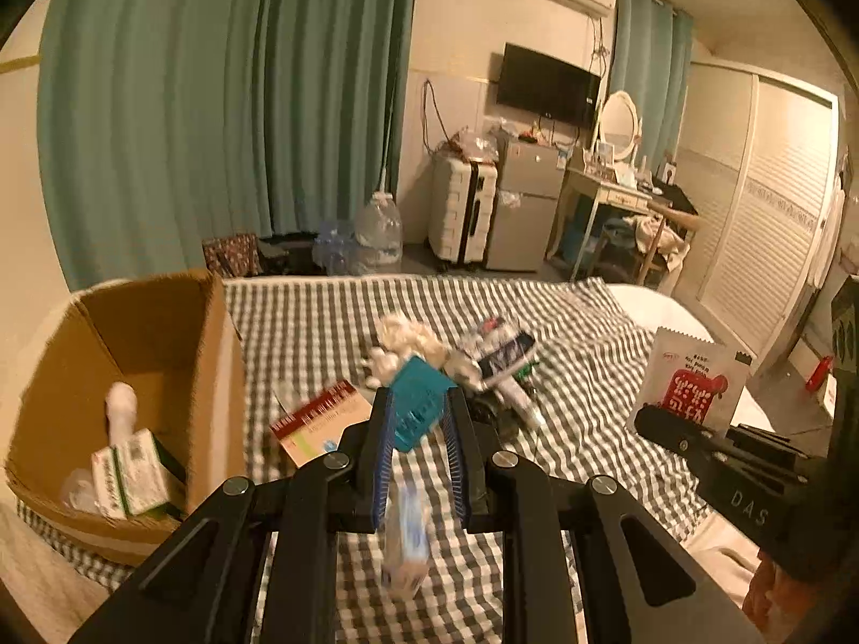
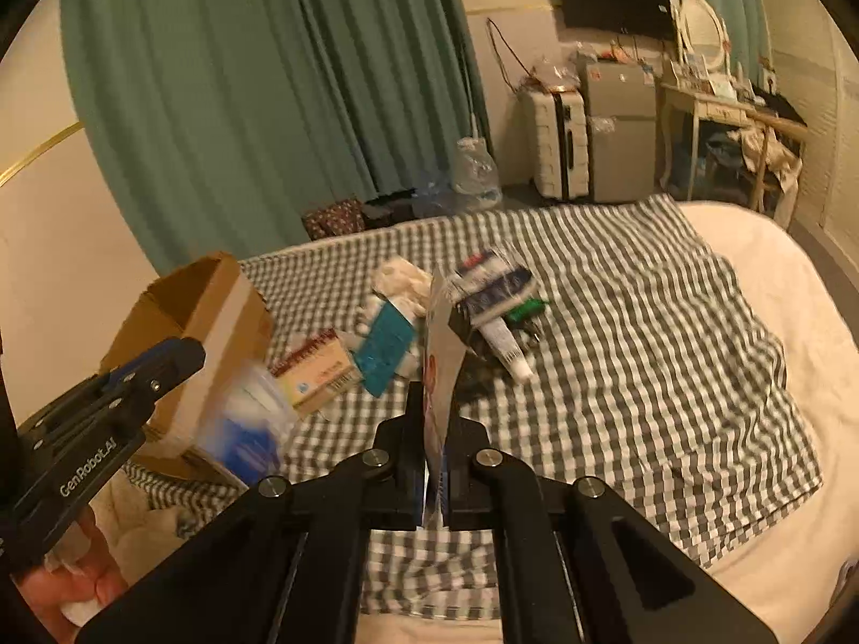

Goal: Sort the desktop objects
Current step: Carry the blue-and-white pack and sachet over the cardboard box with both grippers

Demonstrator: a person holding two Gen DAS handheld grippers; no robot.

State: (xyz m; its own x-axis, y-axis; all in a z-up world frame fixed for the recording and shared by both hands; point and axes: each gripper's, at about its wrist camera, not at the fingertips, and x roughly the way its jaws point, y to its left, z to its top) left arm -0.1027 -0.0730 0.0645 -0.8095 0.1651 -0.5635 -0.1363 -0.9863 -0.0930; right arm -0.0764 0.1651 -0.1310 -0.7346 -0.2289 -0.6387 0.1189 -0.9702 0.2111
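My left gripper point(image 1: 416, 418) is open; a blurred blue-and-white box point(image 1: 406, 542) is in the air below its jaws, apart from the pads, also seen blurred in the right wrist view point(image 2: 247, 418). My right gripper point(image 2: 437, 408) is shut on a flat white-and-red sachet point(image 2: 443, 354), held edge-on above the checked cloth; the sachet also shows in the left wrist view point(image 1: 692, 381). A pile lies mid-cloth: teal packet point(image 2: 386, 349), red-and-white medicine box point(image 2: 317, 370), crumpled tissue point(image 2: 400, 279), tubes and wrappers point(image 2: 494, 295).
An open cardboard box point(image 1: 215, 375) stands at the left on the checked cloth point(image 1: 590, 333), holding a green-and-white carton point(image 1: 134, 472) and a white bottle point(image 1: 121, 408). White bedding point(image 2: 778, 279) lies to the right. Curtains, suitcase, fridge and desk stand behind.
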